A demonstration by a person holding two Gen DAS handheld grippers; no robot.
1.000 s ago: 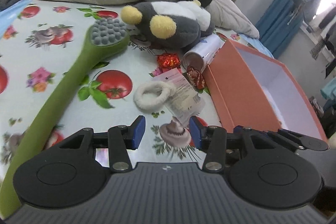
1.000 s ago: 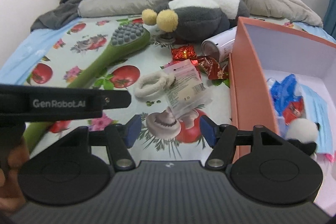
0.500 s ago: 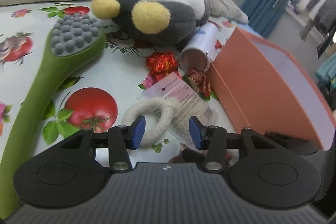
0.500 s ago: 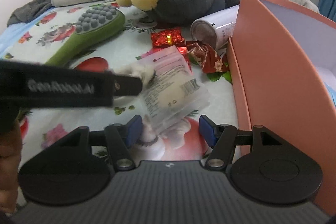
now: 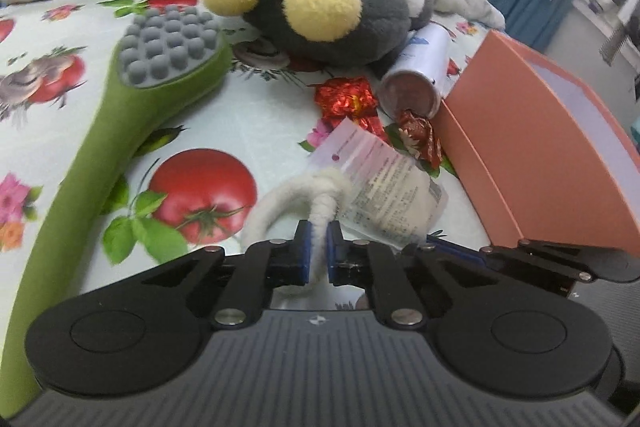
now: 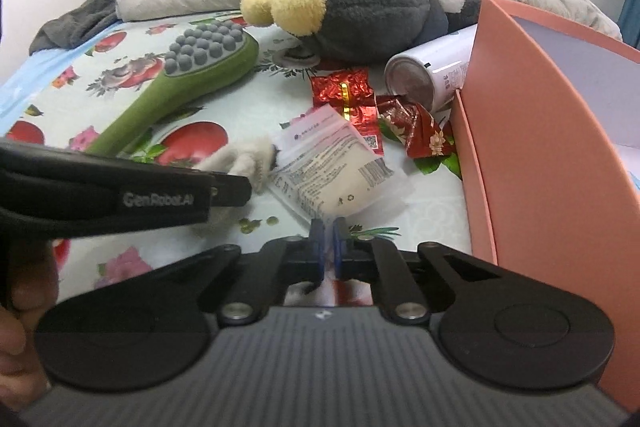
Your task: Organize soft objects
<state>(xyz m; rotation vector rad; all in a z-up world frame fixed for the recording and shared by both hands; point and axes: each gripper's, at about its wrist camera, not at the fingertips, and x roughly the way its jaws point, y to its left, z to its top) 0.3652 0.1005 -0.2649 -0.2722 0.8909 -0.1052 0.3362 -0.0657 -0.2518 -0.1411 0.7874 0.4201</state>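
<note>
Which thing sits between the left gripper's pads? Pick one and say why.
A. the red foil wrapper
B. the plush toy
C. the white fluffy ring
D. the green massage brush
C: in the left wrist view the left gripper has its blue pads pressed on the white fluffy ring, its jaws closing.

A white fluffy ring (image 5: 288, 199) lies on a pale cloth (image 5: 248, 123) printed with red tomatoes and flowers. At ten o'clock, a green massager (image 5: 120, 131) carries grey nubs. The box (image 5: 520, 155) is salmon-orange; the plush toy (image 5: 332, 15) is grey, white and yellow.
</note>
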